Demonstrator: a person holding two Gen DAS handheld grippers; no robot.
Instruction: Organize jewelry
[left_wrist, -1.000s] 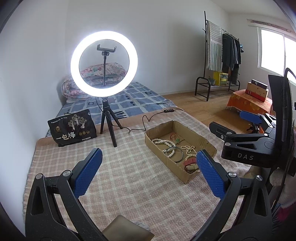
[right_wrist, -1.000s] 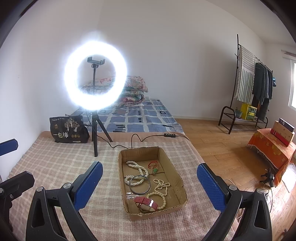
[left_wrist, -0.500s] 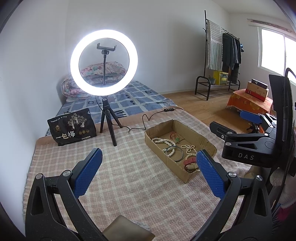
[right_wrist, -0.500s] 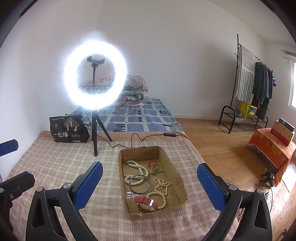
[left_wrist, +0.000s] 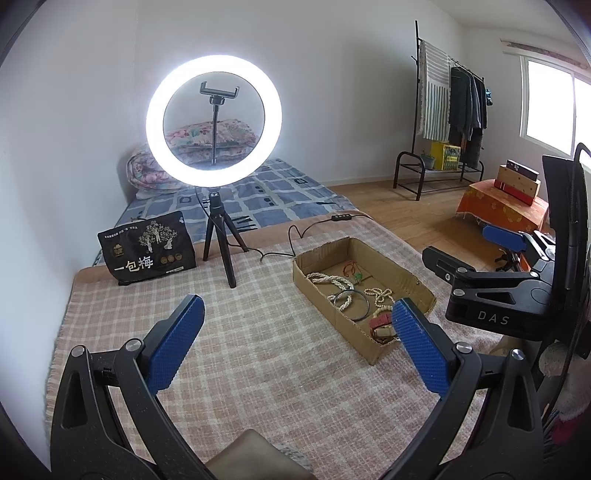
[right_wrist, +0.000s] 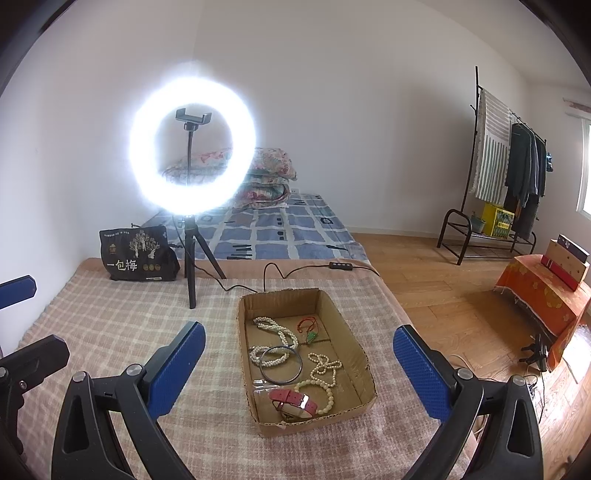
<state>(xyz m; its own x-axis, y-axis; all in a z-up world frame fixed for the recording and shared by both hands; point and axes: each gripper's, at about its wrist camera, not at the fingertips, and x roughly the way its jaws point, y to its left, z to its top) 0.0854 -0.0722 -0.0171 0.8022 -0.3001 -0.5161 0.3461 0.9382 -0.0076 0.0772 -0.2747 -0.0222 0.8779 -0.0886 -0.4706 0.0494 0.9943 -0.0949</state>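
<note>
A shallow cardboard box (right_wrist: 360, 354) (left_wrist: 406, 273) lies on the checked cloth. In it are a white bead necklace (right_wrist: 280, 334), a dark bangle (right_wrist: 280, 363), a cream bead bracelet (right_wrist: 325, 373), a red-strapped watch (right_wrist: 293, 400) and a red cord with a green pendant (right_wrist: 310, 330). My right gripper (right_wrist: 299, 362) is open and empty, held above the box's near end. My left gripper (left_wrist: 295, 343) is open and empty, above the cloth left of the box. The right gripper also shows in the left wrist view (left_wrist: 476, 254).
A lit ring light on a tripod (right_wrist: 192, 147) stands behind the box, its cable (right_wrist: 280, 273) trailing by the box's far end. A black printed bag (right_wrist: 138, 254) leans at the far left. The table's right edge drops to wooden floor (right_wrist: 443, 295).
Both views have barely shifted. The jewelry in the box has not moved. Both grippers stay open.
</note>
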